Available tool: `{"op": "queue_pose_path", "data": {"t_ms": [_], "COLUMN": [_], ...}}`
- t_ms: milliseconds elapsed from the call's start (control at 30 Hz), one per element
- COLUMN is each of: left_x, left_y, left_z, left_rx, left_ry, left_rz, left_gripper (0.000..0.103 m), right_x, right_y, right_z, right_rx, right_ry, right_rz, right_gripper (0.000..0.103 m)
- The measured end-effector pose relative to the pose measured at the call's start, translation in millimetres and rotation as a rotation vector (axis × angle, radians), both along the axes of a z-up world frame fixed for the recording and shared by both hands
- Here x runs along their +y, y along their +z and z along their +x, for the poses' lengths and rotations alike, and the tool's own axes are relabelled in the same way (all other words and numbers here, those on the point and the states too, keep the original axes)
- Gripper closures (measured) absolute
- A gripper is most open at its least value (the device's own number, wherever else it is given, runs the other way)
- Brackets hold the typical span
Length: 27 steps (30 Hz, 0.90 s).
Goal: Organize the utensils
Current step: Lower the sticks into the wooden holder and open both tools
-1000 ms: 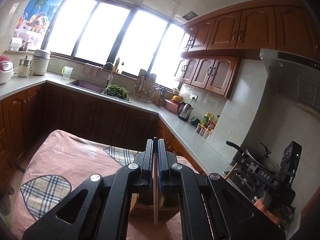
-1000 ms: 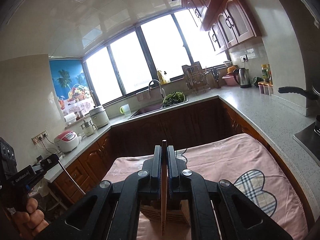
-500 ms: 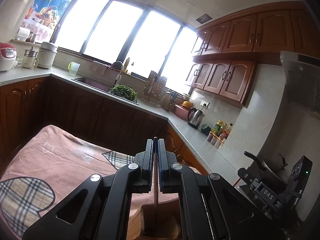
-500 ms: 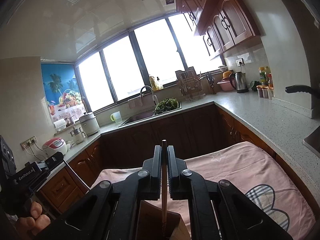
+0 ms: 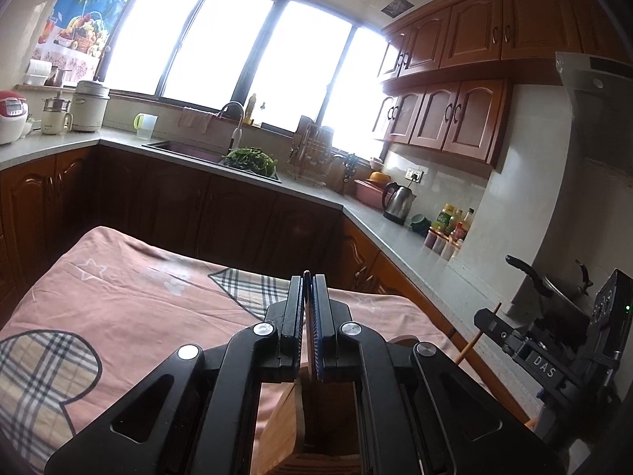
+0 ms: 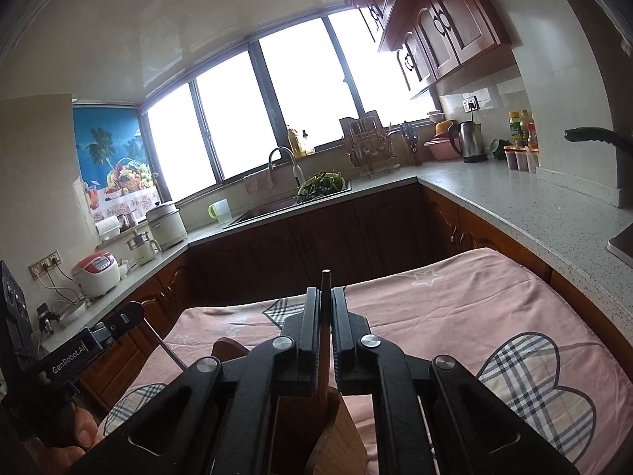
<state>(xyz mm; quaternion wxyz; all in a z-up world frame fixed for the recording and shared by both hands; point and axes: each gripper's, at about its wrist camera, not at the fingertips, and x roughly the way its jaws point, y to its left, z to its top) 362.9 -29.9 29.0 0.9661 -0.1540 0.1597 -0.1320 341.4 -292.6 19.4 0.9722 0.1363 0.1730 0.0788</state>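
left tool point(image 5: 308, 308): clamped on thin chopstick point(image 5: 305, 316), lower end hidden | right tool point(image 6: 325, 316): clamped on brown chopstick point(image 6: 325, 316) | both above wooden holder point(image 5: 285, 427), cut off by frame, on pink-clothed tabletop point(image 5: 130, 301)

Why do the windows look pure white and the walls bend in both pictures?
Left wrist view: the windows are overexposed, hiding everything outside, and the fisheye lens bows the upper cabinets. Right wrist view: the same white glare, a curved ceiling, dark lower cabinets.
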Motion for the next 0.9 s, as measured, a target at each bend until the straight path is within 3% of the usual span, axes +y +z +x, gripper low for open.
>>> {"op": "queue_pose_path", "data": {"t_ms": [300, 400, 500, 533, 567, 633, 700, 767, 800, 867, 900], "left_x": [5.3, 4.8, 4.8, 4.7, 4.6, 4.4, 6.1, 9.6, 11.4, 16.3, 19.6], "left_y": [4.1, 4.8, 6.2, 6.9, 7.2, 7.7, 7.3, 7.9, 8.4, 8.6, 8.3], "left_z": [2.6, 2.6, 1.6, 0.8, 0.0, -0.5, -1.3, -5.1, -7.5, -13.4, -17.6], "left_rx": [0.028, 0.034, 0.035, 0.032, 0.03, 0.033, 0.042, 0.044, 0.049, 0.065, 0.068], "left_ry": [-0.015, -0.017, -0.015, -0.013, -0.011, -0.011, -0.008, -0.002, 0.001, 0.018, 0.025], "left_rz": [-0.008, 0.0, 0.0, 0.0, 0.003, 0.006, 0.005, -0.003, -0.003, -0.006, -0.013], "left_gripper": [0.099, 0.093, 0.077, 0.072, 0.07, 0.068, 0.055, 0.04, 0.036, 0.012, 0.01], "right_x": [-7.8, -10.1, -12.0, -12.1, -12.2, -12.8, -13.9, -15.2, -16.7, -19.6, -21.4], "right_y": [-6.3, -7.3, -6.4, -5.6, -4.9, -3.5, -2.7, -2.3, -1.9, -0.6, -0.1], "right_z": [10.3, 10.1, 10.1, 9.8, 9.4, 8.0, 7.3, 5.6, 3.7, -2.2, -5.6], "right_rx": [0.07, 0.076, 0.084, 0.086, 0.085, 0.082, 0.083, 0.084, 0.083, 0.076, 0.073], "right_ry": [0.008, 0.008, 0.003, -0.002, -0.003, -0.001, 0.0, 0.001, 0.003, 0.006, 0.006], "right_rz": [0.036, 0.043, 0.042, 0.039, 0.039, 0.045, 0.049, 0.061, 0.07, 0.085, 0.094], "right_gripper": [0.093, 0.092, 0.084, 0.075, 0.067, 0.065, 0.06, 0.038, 0.032, 0.02, 0.016]}}
